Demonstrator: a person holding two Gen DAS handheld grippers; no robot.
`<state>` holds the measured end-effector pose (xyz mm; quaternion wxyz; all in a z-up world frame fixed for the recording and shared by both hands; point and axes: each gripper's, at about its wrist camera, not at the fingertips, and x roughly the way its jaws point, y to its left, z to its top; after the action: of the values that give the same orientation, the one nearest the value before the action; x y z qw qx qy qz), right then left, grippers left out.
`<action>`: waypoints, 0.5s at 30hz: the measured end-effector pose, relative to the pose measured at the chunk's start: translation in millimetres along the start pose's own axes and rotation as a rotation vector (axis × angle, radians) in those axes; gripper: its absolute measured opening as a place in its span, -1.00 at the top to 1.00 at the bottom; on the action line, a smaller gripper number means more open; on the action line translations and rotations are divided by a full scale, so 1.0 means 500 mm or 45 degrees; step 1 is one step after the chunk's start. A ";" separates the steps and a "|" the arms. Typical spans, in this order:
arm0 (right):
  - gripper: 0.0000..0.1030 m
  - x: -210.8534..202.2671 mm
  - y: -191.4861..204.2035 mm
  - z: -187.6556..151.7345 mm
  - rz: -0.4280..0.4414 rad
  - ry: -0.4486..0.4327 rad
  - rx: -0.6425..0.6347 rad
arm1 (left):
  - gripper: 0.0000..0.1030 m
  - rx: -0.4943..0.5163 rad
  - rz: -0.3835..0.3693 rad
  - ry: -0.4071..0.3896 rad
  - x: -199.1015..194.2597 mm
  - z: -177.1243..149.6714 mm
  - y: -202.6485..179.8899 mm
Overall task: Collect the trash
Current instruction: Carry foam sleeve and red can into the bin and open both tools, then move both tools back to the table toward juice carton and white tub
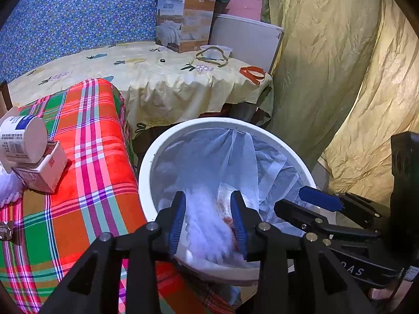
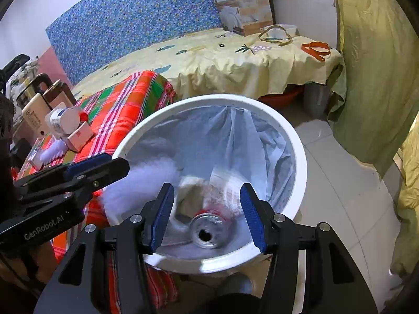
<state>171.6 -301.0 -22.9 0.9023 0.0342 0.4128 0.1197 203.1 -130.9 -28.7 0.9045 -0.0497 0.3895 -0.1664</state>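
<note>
A drop is in hand: white fluffy trash (image 2: pixel 146 180), blurred, is seen falling from the left gripper (image 1: pixel 208 219), fingers parted, into the bin (image 2: pixel 301 157). The right gripper (image 2: pixel 207 217) is held open, empty. Next, more trash (image 1: pixel 34 159) must be fetched from the counter (image 1: pixel 97 157)

Yellow tablecloth (image 1: pixel 162 78) at twelve o'clock, quilt box (image 1: pixel 183 22) at its far end, orange strap (image 1: pixel 252 74) at one o'clock, green curtain (image 1: pixel 327 65) at three o'clock.
</note>
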 end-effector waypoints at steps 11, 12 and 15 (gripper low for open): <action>-0.06 -0.029 0.019 0.006 0.012 -0.043 -0.021 | 0.28 -0.036 0.015 -0.047 -0.046 -0.009 0.018; -0.06 -0.032 0.022 0.005 0.017 -0.048 -0.023 | 0.28 -0.041 0.017 -0.051 -0.052 -0.012 0.020; -0.06 -0.043 0.033 0.002 0.038 -0.064 -0.028 | 0.28 -0.056 0.031 -0.067 -0.071 -0.023 0.031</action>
<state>155.9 -290.2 -3.8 0.9108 0.0334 0.3882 0.1368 176.1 -104.0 -15.5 0.9151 -0.0692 0.3697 -0.1454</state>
